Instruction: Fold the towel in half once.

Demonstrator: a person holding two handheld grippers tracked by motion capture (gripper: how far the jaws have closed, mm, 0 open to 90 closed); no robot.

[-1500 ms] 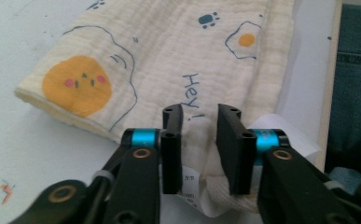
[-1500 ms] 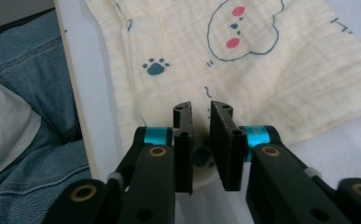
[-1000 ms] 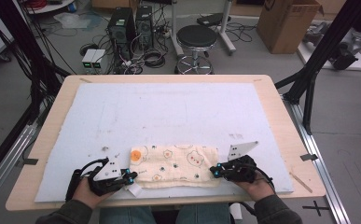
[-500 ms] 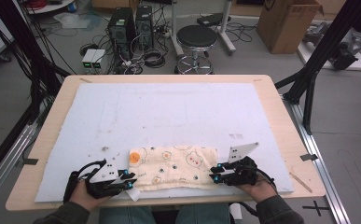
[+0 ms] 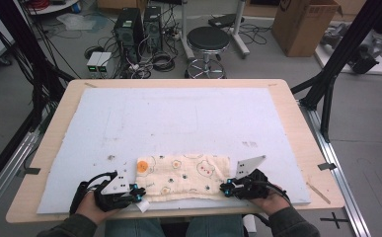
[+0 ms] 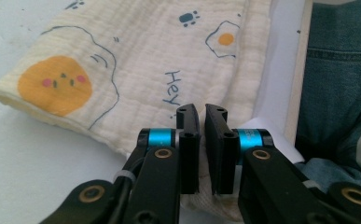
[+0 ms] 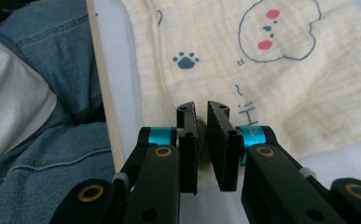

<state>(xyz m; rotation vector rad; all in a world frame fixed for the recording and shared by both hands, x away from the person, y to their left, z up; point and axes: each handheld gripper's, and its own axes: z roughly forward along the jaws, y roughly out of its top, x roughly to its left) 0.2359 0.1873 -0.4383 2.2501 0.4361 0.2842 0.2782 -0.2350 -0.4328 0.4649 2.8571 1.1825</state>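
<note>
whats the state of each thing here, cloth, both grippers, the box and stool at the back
cloth: folded into a strip, flat on the mat by the near edge
left gripper: jaws shut on the cloth's near corner
right gripper: jaws shut on the cloth's edge
cardboard box: flaps open, on the floor
stool: upright, nothing on its seat

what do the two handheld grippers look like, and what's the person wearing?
Both the left gripper and the right gripper are black: two flat black fingers with screw holes, cyan collars behind them, and black linkage arms with brass-coloured pivot rivets. In the high view, each carries a grey three-cornered plate and trails a black cable. The person wears dark olive sleeves and blue jeans.
</note>
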